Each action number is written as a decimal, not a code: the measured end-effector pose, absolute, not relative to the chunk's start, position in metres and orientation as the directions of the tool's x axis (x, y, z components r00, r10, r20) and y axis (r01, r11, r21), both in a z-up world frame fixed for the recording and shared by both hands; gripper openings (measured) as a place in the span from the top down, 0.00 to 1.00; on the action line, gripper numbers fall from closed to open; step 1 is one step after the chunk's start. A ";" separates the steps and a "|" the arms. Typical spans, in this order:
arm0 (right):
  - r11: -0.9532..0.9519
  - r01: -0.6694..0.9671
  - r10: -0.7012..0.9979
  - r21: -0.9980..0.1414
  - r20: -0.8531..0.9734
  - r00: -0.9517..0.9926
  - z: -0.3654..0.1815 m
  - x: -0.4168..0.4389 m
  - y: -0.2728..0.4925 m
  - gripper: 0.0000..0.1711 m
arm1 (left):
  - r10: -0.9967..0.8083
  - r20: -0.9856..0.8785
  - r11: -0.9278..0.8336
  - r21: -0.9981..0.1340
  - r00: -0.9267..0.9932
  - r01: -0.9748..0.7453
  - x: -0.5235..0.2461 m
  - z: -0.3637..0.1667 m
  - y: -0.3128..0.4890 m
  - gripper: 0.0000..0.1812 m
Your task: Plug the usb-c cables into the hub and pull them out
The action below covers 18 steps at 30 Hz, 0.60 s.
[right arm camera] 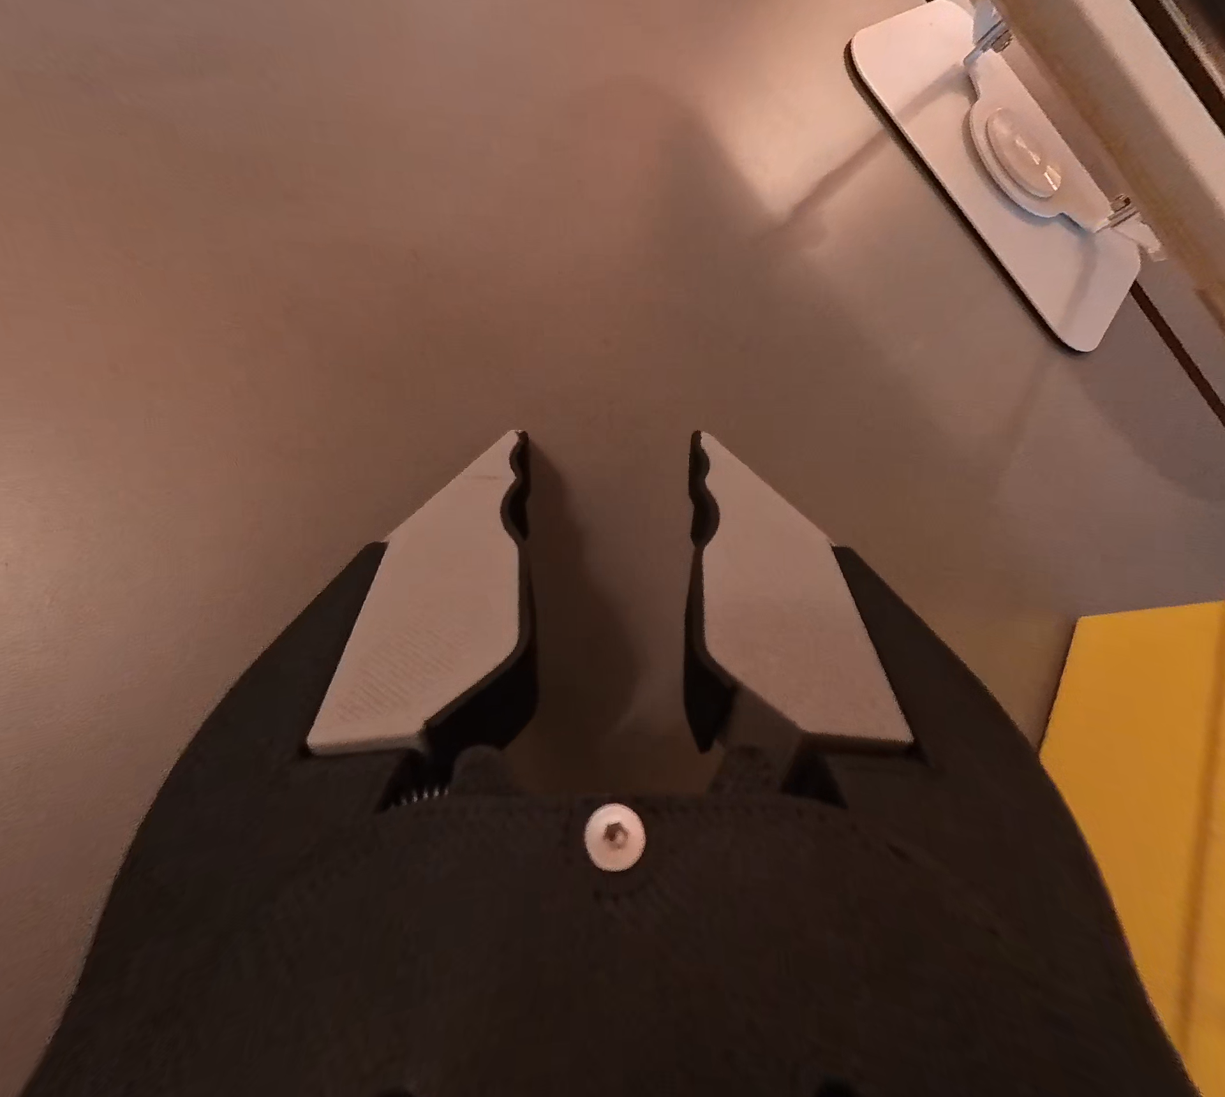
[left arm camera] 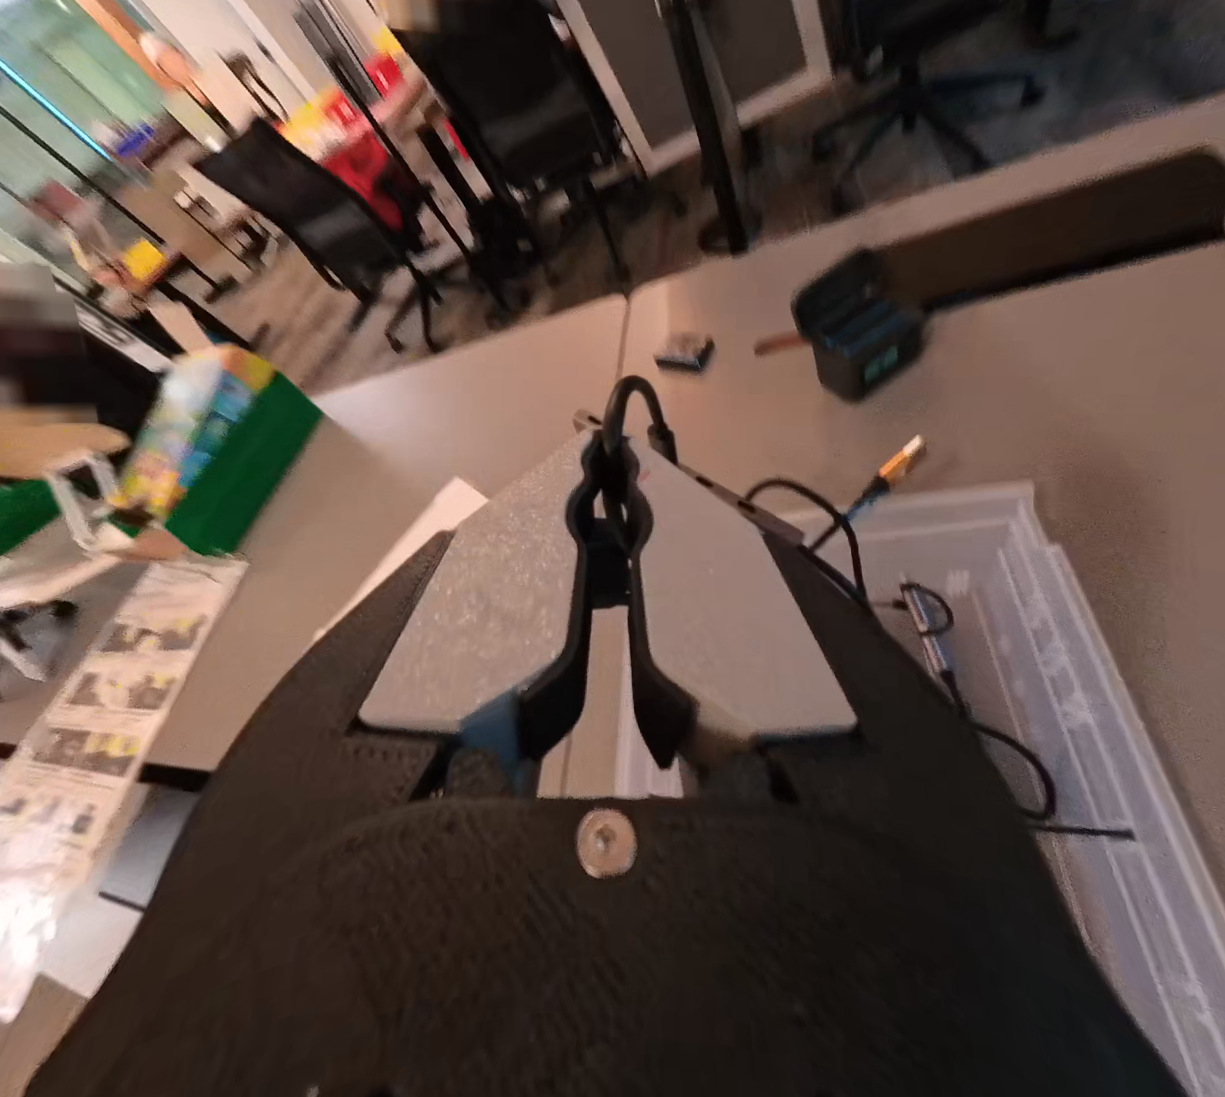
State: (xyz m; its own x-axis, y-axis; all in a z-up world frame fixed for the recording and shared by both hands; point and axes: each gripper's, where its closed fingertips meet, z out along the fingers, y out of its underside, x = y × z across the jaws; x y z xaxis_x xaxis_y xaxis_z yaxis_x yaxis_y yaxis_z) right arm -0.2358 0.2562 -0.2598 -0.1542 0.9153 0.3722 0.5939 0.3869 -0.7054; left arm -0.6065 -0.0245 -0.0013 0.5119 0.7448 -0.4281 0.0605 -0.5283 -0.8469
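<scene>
In the left wrist view my left gripper (left arm camera: pixel 613 455) is shut on a thin black cable (left arm camera: pixel 630 399), which loops over the fingertips to a black plug (left arm camera: pixel 663 439). The plug sits against a slim grey hub (left arm camera: pixel 769 514) that is mostly hidden behind my right finger; whether it is seated I cannot tell. A second cable with an orange-yellow plug (left arm camera: pixel 901 461) lies free on the table beyond. A grey connector (left arm camera: pixel 931 621) lies on a white tray (left arm camera: pixel 1034 601). In the right wrist view my right gripper (right arm camera: pixel 608 442) is open and empty over the bare grey table (right arm camera: pixel 331 204).
A black charger box (left arm camera: pixel 862 329) and a small dark item (left arm camera: pixel 686 351) sit farther back on the table. A green box (left arm camera: pixel 238 469) and printed sheets (left arm camera: pixel 113 701) lie left. A white mounting plate (right arm camera: pixel 994 170) and a yellow object (right arm camera: pixel 1140 800) lie to the right of my right gripper. About 55 centimeters separates my left fingertips from my right.
</scene>
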 end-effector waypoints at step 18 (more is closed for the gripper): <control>0.096 0.453 0.987 -0.887 0.026 -0.159 -0.227 -0.235 0.253 0.62 | 0.434 -0.542 -0.276 -0.840 0.719 -0.467 -0.367 0.154 0.068 1.00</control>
